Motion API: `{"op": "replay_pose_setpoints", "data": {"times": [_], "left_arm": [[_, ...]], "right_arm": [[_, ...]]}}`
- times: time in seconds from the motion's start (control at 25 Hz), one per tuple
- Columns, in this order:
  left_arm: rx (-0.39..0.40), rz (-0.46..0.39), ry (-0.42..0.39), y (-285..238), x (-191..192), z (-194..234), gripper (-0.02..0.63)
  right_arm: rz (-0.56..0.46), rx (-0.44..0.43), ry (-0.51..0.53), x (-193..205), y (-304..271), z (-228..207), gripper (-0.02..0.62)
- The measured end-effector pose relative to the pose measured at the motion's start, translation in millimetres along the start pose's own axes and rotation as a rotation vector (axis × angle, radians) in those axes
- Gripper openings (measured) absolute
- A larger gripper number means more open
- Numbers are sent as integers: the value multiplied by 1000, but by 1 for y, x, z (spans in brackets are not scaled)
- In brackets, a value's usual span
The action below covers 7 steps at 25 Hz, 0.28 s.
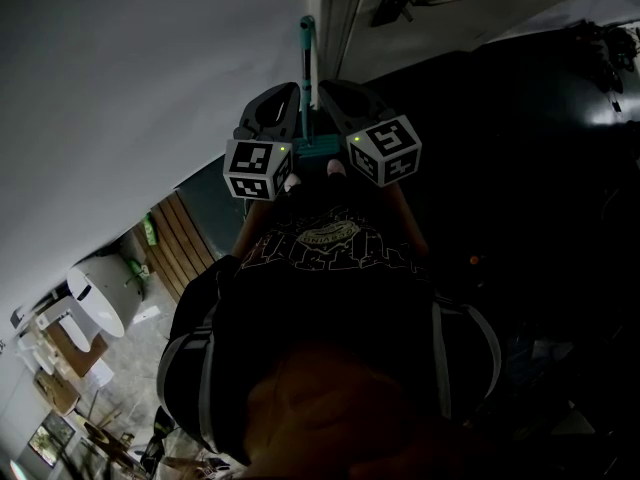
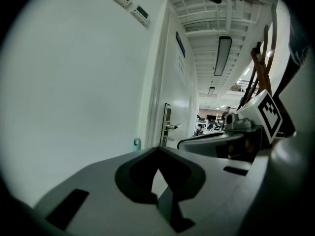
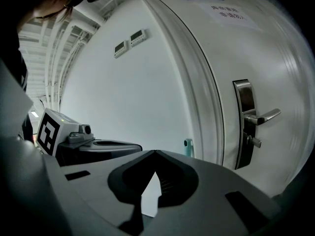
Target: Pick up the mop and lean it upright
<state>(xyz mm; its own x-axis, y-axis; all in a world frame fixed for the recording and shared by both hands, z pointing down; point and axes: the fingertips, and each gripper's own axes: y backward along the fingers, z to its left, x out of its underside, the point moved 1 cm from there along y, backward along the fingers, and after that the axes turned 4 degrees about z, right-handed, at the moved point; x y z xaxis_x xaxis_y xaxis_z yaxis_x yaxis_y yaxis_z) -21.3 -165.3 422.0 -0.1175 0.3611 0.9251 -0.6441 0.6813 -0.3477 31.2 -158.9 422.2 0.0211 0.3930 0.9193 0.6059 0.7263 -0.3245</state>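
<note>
Shirt nearest, mop handle beyond

My left gripper and right gripper have jaws together, empty. That teal handle stands at twelve o'clock by the door frame. Unheld, it could slide along the wall and topple.
</note>
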Motion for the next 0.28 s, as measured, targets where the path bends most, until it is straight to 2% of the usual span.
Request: {"op": "replay_pose_setpoints", "data": {"times": [0.28], "left_arm": [[4,-2,5,2,-1,2,48]], "right_arm": [[-1,-10,4,-1,-2,4,18]]}}
